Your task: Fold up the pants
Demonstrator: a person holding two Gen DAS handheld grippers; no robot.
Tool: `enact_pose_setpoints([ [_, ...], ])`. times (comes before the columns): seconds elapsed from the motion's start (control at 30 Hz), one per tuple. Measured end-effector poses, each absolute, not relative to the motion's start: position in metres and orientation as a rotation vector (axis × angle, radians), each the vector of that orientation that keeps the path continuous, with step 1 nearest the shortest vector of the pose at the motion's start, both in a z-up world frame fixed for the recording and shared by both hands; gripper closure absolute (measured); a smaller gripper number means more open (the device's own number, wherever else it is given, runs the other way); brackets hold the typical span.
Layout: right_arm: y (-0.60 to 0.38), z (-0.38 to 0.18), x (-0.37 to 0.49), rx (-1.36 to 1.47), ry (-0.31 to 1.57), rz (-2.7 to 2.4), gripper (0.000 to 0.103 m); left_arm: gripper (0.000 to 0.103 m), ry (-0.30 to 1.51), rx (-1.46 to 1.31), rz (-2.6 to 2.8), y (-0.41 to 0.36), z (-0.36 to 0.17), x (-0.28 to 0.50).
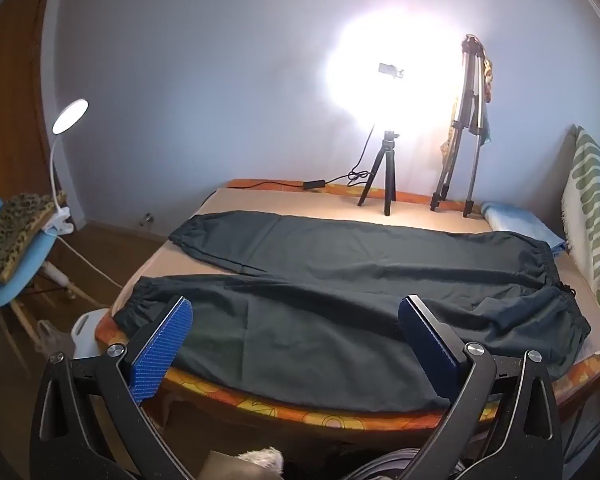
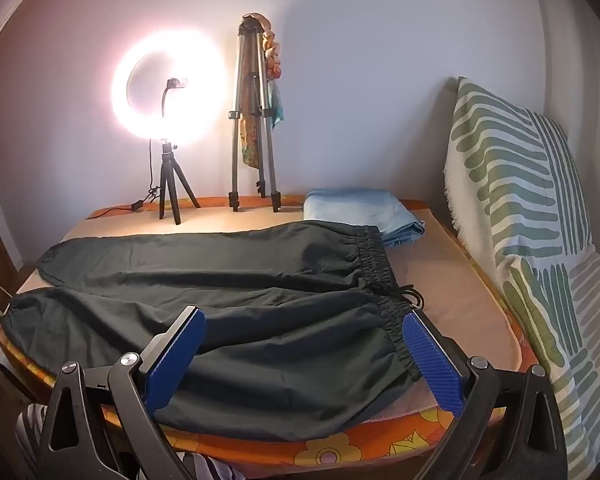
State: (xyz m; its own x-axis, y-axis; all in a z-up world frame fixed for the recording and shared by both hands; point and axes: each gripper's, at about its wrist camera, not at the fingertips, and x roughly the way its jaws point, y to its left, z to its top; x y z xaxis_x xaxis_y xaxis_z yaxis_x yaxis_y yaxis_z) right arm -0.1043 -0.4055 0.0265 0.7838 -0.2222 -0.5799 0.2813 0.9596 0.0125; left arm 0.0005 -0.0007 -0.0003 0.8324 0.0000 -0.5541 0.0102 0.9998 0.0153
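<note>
- Dark pants [image 1: 340,280] spread flat on the bed [image 1: 300,204], both legs apart like a V, waistband [image 2: 380,264] on the right, leg cuffs on the left.
- Near leg hanging a little over the front edge of the bed.
- Left tool [image 1: 296,344] spread wide, nothing pinched, blue pads [image 1: 160,356] hanging above the near leg close to the cuff end.
- Right tool [image 2: 304,356] spread wide too, nothing pinched, one blue pad [image 2: 432,364] right beside the waistband corner; cannot tell if touching.
- Black drawstring [image 2: 412,296] sticking out from the middle of the waistband.
- Folded light blue cloth [image 2: 364,208] lying just behind the waistband, at the far right of the bed.
- Bright ring light [image 2: 168,84] on a small black tripod [image 2: 172,188] standing at the far edge of the bed, behind the pants.
- Tall silver tripod [image 2: 252,120] beside the light, with bits of coloured cloth hanging on it.
- Big cushion with green stripes [image 2: 520,200] leaning along the right side of the bed.
- Blue chair [image 1: 16,272] on the left, off the bed, with a spotted cushion [image 1: 12,236] on it and a white clip lamp [image 1: 70,116] fixed to it.
- Orange flowery sheet [image 2: 340,452] showing along the front edge of the bed.
</note>
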Motion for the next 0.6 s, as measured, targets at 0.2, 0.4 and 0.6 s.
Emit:
enact_pose_setpoints([
  [0.2, -0.39, 0.025, -0.096, 0.042, 0.614, -0.265, 0.003, 0.0, 0.599, -0.003, 0.0, 0.005, -0.005, 0.002],
  [0.4, -0.393, 0.017, -0.097, 0.061, 0.593, -0.255, 0.004, 0.0, 0.593, -0.025, -0.001, 0.011, -0.004, 0.002],
  [0.6, -0.397, 0.023, -0.097, 0.075, 0.6, -0.256, 0.004, 0.0, 0.572, -0.022, -0.002, 0.004, 0.0, -0.002],
])
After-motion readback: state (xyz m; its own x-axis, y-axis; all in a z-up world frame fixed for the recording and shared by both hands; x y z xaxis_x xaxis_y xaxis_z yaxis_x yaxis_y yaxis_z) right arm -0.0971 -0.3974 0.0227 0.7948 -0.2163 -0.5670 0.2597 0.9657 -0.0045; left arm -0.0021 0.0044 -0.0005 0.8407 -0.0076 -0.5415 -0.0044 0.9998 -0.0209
